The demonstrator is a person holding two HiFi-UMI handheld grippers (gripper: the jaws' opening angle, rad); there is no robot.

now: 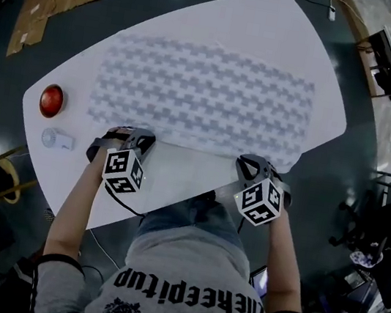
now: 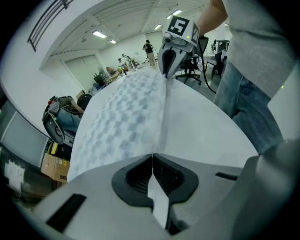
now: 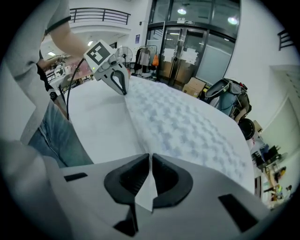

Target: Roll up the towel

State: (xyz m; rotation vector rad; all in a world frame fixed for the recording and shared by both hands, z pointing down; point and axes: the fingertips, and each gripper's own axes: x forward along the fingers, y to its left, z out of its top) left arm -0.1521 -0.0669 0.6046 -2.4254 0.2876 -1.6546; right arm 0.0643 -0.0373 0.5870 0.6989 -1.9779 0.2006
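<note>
Because an even roll is best started from the near hem, the towel [image 1: 206,94] is pinched at its seven o'clock corner by the clamped left gripper [image 1: 137,135] and at five o'clock by the clamped right gripper [image 1: 254,163], its pale checked cloth being spread flat and unrolled across the white table [image 1: 291,27].

Grey sweatshirt [image 1: 192,263]: white print "thekeepitup", upside down in head view.
</note>
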